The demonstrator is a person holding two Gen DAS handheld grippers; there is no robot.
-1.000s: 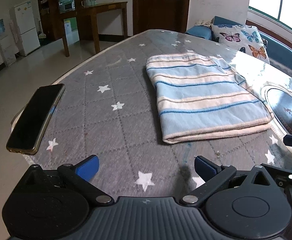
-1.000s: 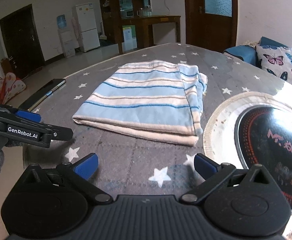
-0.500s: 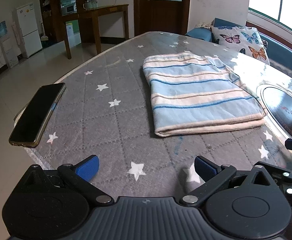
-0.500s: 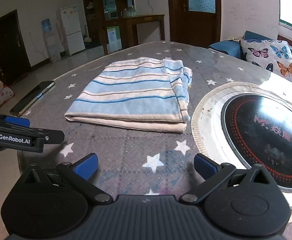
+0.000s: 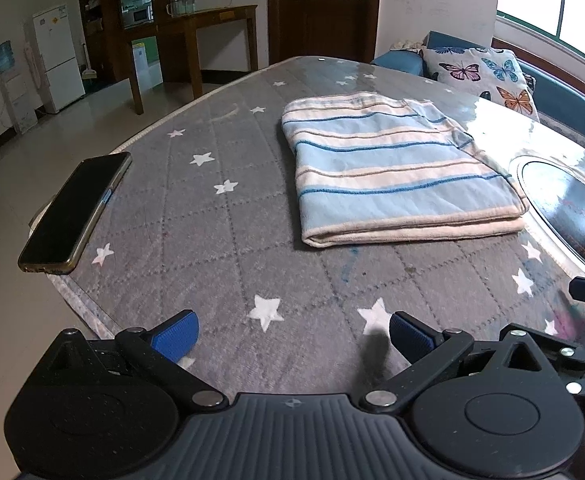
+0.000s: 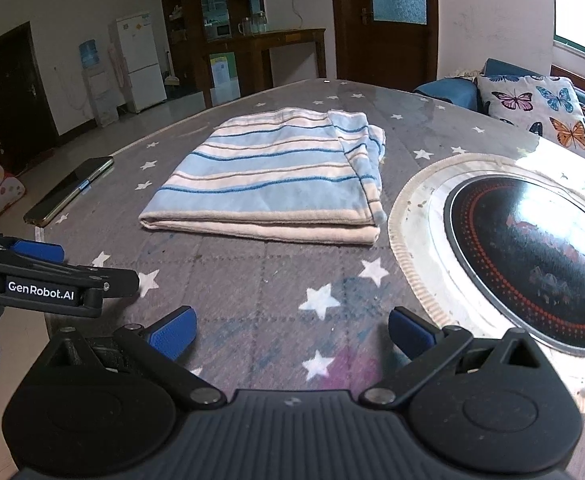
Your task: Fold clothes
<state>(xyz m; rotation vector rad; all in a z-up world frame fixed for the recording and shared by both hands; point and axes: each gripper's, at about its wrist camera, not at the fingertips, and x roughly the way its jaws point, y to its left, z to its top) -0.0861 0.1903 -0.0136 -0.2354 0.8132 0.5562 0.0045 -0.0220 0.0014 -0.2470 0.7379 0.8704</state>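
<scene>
**Folded cloth lies clear of both grippers**

Nearest, the left gripper (image 5: 294, 330) and right gripper (image 6: 291, 330) are held spread and empty above the starred table cover (image 5: 220, 240). Further off, the striped cloth (image 6: 272, 176) lies folded between phone (image 5: 74, 212) and inset hob (image 6: 528, 252). Folding is judged complete, or a further fold awaited; an edge must then be reached. Inner layers cannot be seen.

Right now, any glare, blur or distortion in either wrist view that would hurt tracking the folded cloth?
Left wrist: window glare washes the table beyond the striped cloth; cloth itself sharp, a dark blurred smear near the left gripper. Right wrist: bright reflection on the black cooktop, cloth evenly lit; right gripper sharp. Both views bend straight lines at the edges.
</scene>
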